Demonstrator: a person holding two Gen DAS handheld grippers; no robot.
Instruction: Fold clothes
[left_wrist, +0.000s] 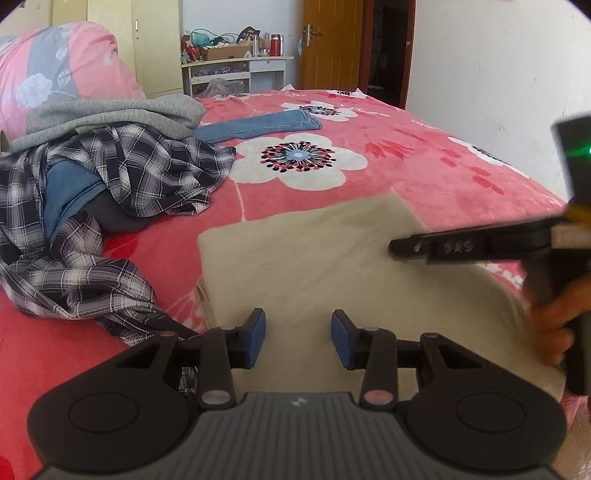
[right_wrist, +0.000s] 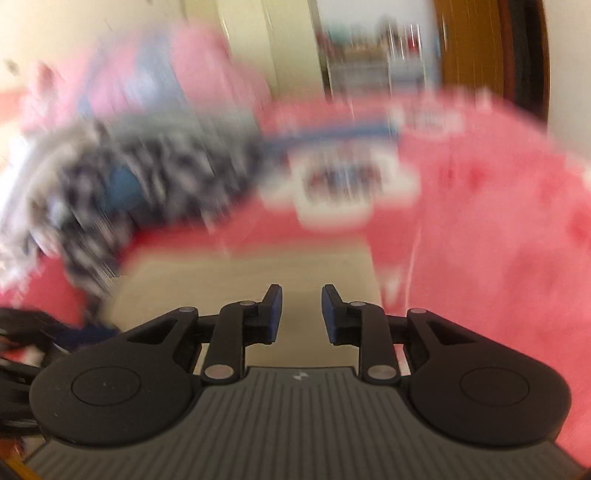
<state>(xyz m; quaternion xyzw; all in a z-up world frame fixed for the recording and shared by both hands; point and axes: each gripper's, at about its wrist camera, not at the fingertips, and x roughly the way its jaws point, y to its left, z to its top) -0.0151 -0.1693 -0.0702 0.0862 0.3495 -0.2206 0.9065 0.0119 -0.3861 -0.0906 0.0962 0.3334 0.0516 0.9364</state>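
A folded beige garment lies flat on the pink flowered bedspread. My left gripper hovers over its near edge, blue pads apart with nothing between them. In the left wrist view, the right gripper reaches in from the right over the beige cloth, a hand on its handle. The right wrist view is blurred by motion; there the right gripper stands open over the beige garment, empty. A heap of clothes, with a black-and-white plaid shirt and a grey sweatshirt, sits to the left.
Folded blue jeans lie further back on the bed. A pink flowered quilt is piled at the far left. Behind the bed stand a cluttered white desk, a cream wardrobe and a wooden door. A white wall borders the right side.
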